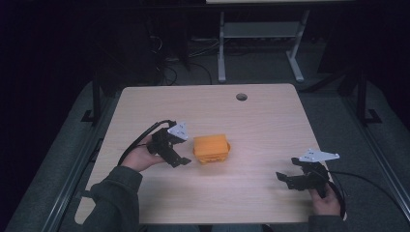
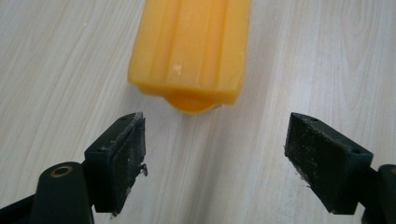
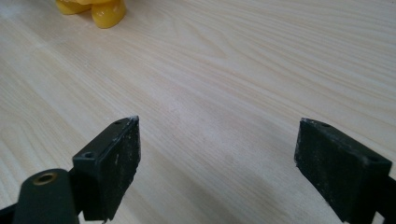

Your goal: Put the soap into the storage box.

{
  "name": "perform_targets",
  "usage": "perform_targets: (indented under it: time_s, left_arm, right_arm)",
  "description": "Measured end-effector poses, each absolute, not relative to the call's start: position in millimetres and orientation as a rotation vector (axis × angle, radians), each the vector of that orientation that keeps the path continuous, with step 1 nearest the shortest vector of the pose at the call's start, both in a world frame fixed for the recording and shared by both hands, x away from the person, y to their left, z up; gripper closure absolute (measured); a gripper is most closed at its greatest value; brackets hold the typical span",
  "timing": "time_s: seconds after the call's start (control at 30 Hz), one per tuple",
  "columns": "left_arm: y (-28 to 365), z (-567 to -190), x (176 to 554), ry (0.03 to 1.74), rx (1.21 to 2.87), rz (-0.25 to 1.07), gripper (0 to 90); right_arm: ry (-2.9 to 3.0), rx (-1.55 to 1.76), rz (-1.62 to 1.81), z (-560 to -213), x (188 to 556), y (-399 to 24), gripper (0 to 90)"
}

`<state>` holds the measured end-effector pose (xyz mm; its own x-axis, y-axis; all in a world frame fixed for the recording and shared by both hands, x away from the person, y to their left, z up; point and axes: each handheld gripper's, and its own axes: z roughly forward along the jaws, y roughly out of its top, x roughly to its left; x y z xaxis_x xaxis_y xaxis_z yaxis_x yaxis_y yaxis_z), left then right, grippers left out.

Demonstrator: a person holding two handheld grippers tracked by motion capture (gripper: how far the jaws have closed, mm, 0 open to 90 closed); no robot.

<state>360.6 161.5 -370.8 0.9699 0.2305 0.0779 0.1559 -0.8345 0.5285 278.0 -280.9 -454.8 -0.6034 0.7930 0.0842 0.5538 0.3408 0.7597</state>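
Plastic, bright orange and kinda chunky: that's the orange block [image 1: 211, 148] sitting on the table [image 1: 261, 121], and I'll place everything else off it. It's a boxy, rounded-edge thing with long shallow ridges running down its glossy top, and in the left gripper view [image 2: 189, 51] you can see a rounded lip or tab poking out from under the near end. Looks like smooth moulded plastic, slightly shiny where the light hits it.

The table is pale wood-grain laminate, matte, with rounded corners and a small round cable hole [image 1: 241, 96] well beyond the block.

Left gripper [image 1: 183, 161] is just beside the block on its left, not touching it. Its jaws are spread wide with the block's end sitting ahead of the gap, nothing between them. The pads [image 2: 128, 161] are flat black rubbery slabs, scuffed and dusty with pale flecks. A grey three-cornered plate [image 1: 178, 130] sits on top of it, and the left hand [image 1: 140, 157] wraps the handle.

Right gripper [image 1: 284, 180] is well apart from the block, off to its right and nearer the person's edge. Jaws also spread wide, over bare wood [image 3: 217, 158], gripping nothing. Same worn black pads [image 3: 119, 163]. The block shows as a yellow-orange blob in the far corner [image 3: 100, 9] of the right gripper view
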Motion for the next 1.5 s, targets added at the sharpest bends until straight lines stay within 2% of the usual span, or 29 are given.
perform_targets:
  time_s: [1.5]
  left_arm:
    - [227.4, -392.7, 317.5, 0.391, 2.495, 0.211, 18.3]
  right_arm:
    - [2.291, 1.246, 1.114, -456.7, 277.9, -284.6, 13.9]
